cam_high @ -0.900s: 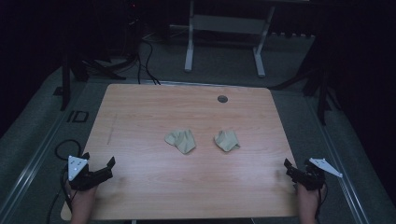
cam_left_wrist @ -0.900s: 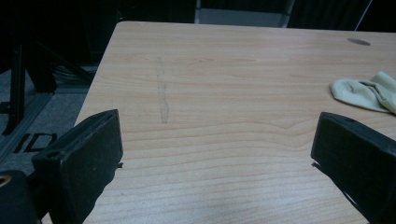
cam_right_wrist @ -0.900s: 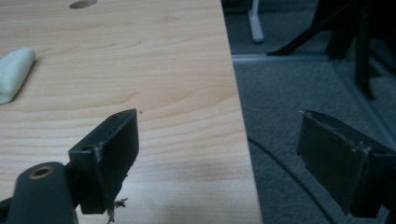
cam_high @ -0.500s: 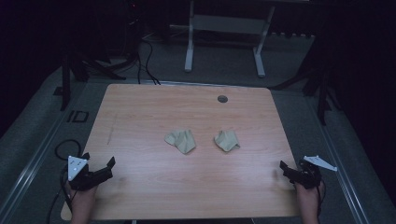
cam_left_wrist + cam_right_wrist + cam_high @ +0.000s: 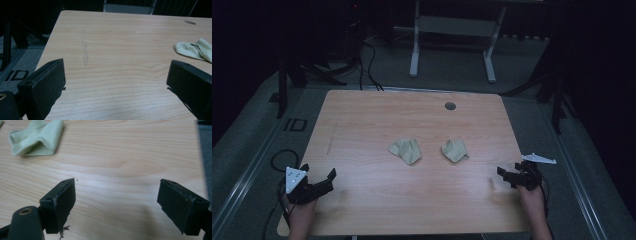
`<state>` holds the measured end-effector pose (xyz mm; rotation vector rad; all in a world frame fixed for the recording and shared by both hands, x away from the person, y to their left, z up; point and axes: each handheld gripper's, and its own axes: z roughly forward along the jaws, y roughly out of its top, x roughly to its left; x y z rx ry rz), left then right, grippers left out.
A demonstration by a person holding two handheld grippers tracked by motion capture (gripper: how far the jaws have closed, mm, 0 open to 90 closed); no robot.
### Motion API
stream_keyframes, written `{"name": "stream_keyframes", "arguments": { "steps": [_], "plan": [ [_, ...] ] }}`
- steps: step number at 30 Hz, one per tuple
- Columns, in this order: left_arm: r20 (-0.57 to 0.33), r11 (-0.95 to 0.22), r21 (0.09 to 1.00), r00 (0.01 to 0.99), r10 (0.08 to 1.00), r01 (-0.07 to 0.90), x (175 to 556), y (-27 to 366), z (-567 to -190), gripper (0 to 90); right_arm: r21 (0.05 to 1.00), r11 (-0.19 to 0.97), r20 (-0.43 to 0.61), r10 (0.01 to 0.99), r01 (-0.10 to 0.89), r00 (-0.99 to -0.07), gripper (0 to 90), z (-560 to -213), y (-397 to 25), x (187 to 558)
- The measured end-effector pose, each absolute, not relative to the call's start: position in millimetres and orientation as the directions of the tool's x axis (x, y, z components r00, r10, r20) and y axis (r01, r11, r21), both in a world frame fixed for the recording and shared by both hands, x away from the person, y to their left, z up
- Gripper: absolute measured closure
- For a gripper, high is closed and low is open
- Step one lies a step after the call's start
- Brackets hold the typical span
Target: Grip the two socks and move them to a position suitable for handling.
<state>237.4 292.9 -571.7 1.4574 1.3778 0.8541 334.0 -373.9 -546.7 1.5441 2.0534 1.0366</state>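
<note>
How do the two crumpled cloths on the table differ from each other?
The left cloth spreads wider and reaches nearer the person; the right cloth is bunched more compactly. The left cloth lies toward the left gripper, the right cloth toward the right gripper. Both are pale beige, crumpled and untouched.

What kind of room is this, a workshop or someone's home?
Probably a lab or recording workspace, not a home: a bare wooden table under dim light, cables trailing over grey carpet, and a person holding the left gripper and right gripper.
</note>
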Motion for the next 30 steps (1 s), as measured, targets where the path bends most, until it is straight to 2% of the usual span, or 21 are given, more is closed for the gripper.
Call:
{"name": "stream_keyframes", "arguments": {
  "steps": [10, 18, 21, 30],
  "plan": [
    [-0.105, 0.049, 0.937, 0.145, 0.984, 0.345, 238, 291, -572, 2.1, 0.707, 0.2, 0.131, 0.905, 0.678, -0.404, 14.7, -535, -327, 362],
    [-0.114, 0.057, 0.937, 0.147, 0.983, 0.344, 238, 292, -572, 2.1, 0.72, 0.276, 0.098, 0.868, 0.636, -0.488, 25.9, -524, -292, 379],
    [-0.114, 0.056, 0.938, 0.151, 0.982, 0.343, 238, 292, -571, 2.1, 0.716, 0.329, 0.057, 0.852, 0.616, -0.521, 33.9, -519, -274, 389],
    [-0.116, 0.057, 0.938, 0.155, 0.981, 0.341, 238, 292, -571, 2.1, 0.696, 0.39, 0.039, 0.817, 0.602, -0.575, 34.2, -520, -234, 409]
  ]
}}
